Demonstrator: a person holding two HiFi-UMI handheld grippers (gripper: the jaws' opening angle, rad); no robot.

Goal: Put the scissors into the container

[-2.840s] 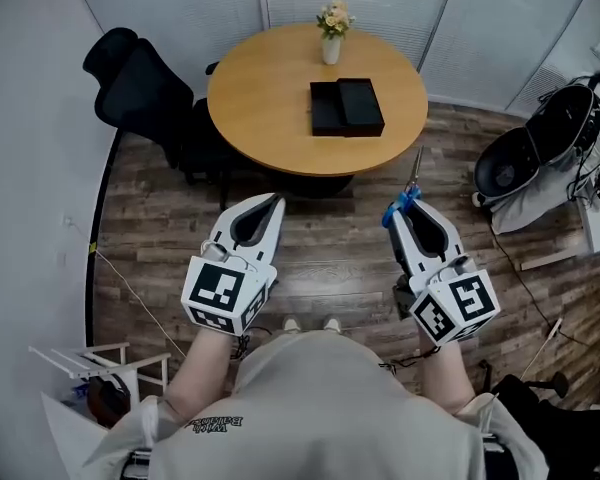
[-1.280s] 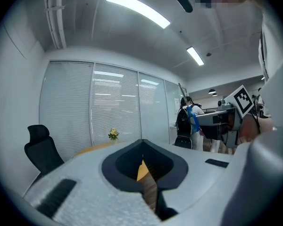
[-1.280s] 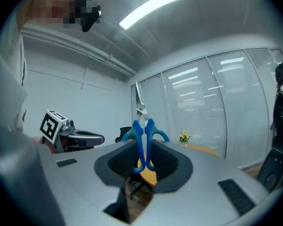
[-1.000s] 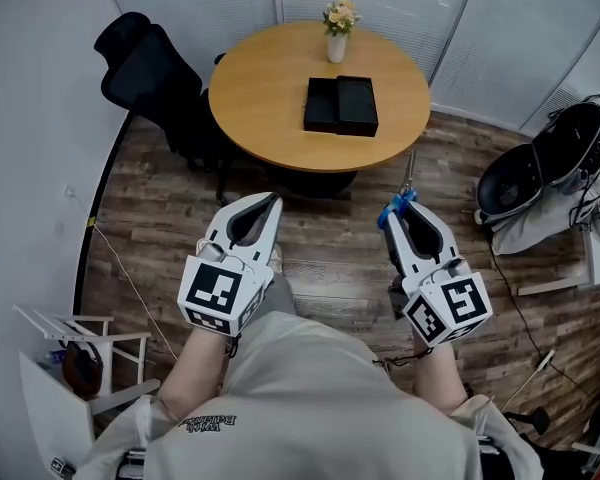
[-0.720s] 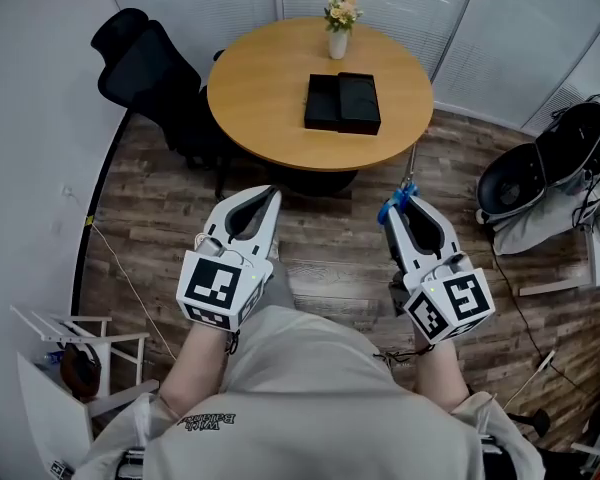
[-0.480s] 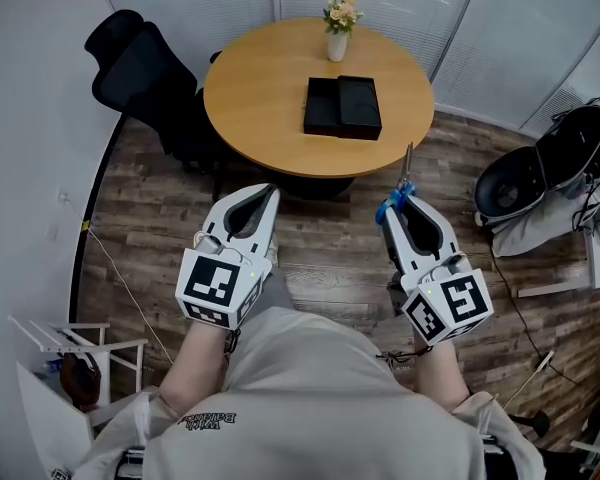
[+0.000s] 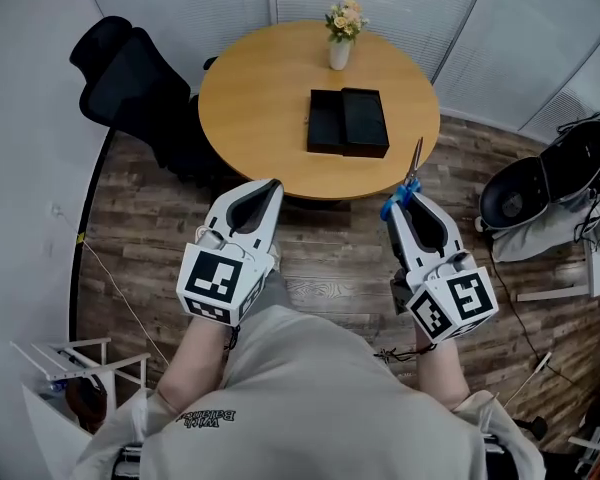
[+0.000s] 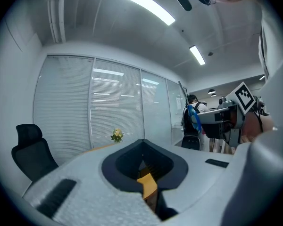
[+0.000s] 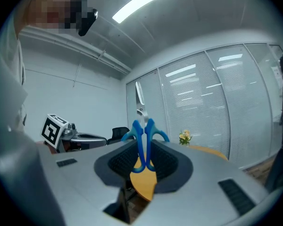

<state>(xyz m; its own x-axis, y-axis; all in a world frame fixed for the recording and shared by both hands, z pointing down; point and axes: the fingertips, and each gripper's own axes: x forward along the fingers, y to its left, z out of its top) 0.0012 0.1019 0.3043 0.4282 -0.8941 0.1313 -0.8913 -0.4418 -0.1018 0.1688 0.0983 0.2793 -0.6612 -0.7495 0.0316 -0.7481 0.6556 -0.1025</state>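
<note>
A black open container (image 7: 347, 122) with two compartments lies on the round wooden table (image 7: 250, 98). My right gripper (image 7: 397, 208) is held over the floor just off the table's near edge, shut on the blue handles of the scissors (image 7: 410, 176). Their blades point up and toward the table. In the right gripper view the scissors (image 9: 143, 134) stand upright between the jaws. My left gripper (image 7: 270, 187) hovers level with it at the left, shut and holding nothing; in its own view the left gripper (image 8: 144, 147) shows closed jaws.
A white vase of flowers (image 7: 340, 44) stands at the table's far edge. A black office chair (image 7: 130, 78) sits left of the table. A second chair (image 7: 528, 182) and cables lie at the right. Wood floor (image 7: 330, 258) lies under the grippers.
The person has stepped closer to the table, so the table and container sit nearer both grippers. The right gripper still holds the scissors; the left stays shut.
</note>
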